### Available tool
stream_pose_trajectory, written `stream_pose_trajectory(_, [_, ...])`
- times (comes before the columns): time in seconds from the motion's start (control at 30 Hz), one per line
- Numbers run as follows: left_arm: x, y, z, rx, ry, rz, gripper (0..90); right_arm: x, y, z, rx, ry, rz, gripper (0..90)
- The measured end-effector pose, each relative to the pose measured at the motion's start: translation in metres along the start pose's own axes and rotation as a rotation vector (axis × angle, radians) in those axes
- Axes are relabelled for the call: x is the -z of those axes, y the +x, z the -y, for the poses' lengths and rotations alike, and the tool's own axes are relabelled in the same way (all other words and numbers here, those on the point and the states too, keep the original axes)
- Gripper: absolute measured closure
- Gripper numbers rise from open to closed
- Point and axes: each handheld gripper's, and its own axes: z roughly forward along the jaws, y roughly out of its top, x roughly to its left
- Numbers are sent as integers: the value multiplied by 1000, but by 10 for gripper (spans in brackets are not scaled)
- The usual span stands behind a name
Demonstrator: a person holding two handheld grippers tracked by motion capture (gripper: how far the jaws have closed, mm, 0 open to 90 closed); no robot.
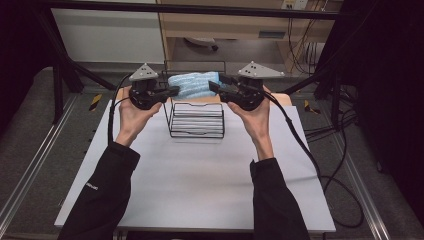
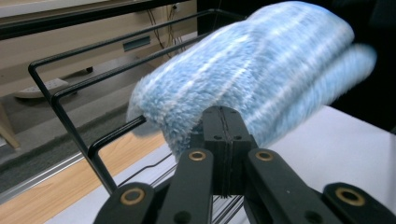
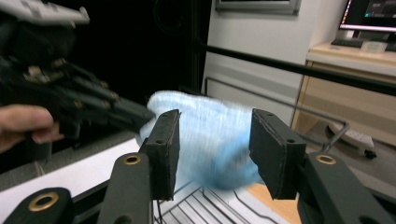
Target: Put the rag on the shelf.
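A fluffy blue towel, folded into a thick roll, hangs over the top of a black wire basket at the far middle of the white table. My left gripper is at the towel's left end, jaws pressed together on its edge; in the left gripper view the towel swells just past the shut gripper. My right gripper sits at the towel's right end. In the right gripper view that gripper is open, with the towel blurred in the gap and beyond it.
The basket's tall wire frame rises behind and beside the towel. A wooden strip borders the table's far edge. Black cables trail off the right side. Dark frame posts stand at the far corners.
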Motion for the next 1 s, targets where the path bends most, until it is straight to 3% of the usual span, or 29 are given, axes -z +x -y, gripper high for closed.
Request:
stream_pose_trajectory(0.1, [-2, 1, 2, -3, 1, -1, 900, -1, 3, -6, -1, 5, 3, 652])
stream_pose_trajectory(0.2, [-2, 1, 4, -7, -5, 1, 900, -9, 5, -4, -9, 69, -7, 809])
stream_pose_trajectory(0.33, [-1, 1, 5, -19, -13, -3, 900, -19, 3, 8, 0, 159, 22, 893])
stream_pose_trajectory(0.53, [-5, 4, 12, -16, -20, -9, 900, -23, -10, 29, -59, 189, 28, 900])
stream_pose_trajectory(1.0, [-12, 4, 14, -11, -43, -38, 900, -31, -12, 39, -54, 173, 49, 875])
